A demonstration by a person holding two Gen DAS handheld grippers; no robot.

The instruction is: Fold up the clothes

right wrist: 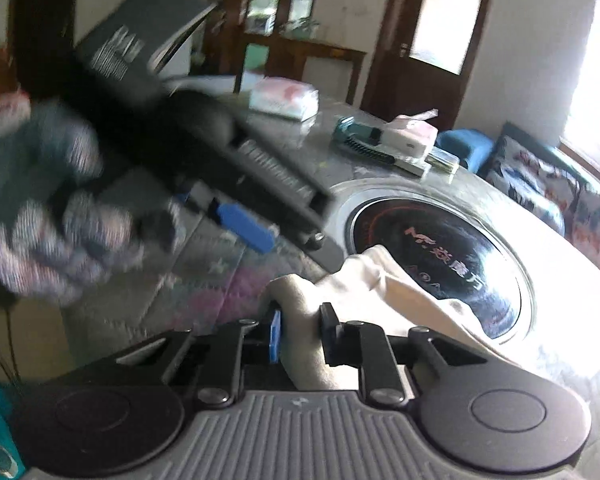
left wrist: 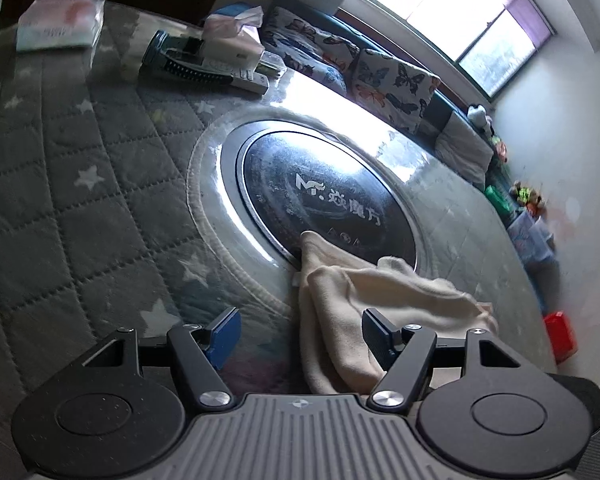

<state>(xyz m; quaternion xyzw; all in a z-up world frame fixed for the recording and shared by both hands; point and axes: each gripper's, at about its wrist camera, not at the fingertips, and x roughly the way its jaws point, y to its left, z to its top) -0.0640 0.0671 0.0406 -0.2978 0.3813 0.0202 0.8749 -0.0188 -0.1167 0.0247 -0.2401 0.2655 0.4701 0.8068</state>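
A cream garment (left wrist: 380,292) lies crumpled on the table, partly over the round black hob (left wrist: 324,196). My left gripper (left wrist: 300,332) stands open just above the table. Its blue pads are wide apart and the cloth's near edge lies between them, close to the right-hand pad. In the right wrist view my right gripper (right wrist: 302,334) is shut on a bunched fold of the cream garment (right wrist: 380,288). The left gripper appears there as a blurred black body, held in a patterned glove (right wrist: 48,240), with one of its blue fingers (right wrist: 246,226) showing.
A grey quilted cover with white stars (left wrist: 80,184) spreads over the table. At the far side lie a tissue pack (left wrist: 60,22), a comb and remote (left wrist: 204,68) and a tissue box (left wrist: 228,36). Butterfly cushions (left wrist: 392,84) line a sofa behind; a red box (left wrist: 560,336) sits on the floor.
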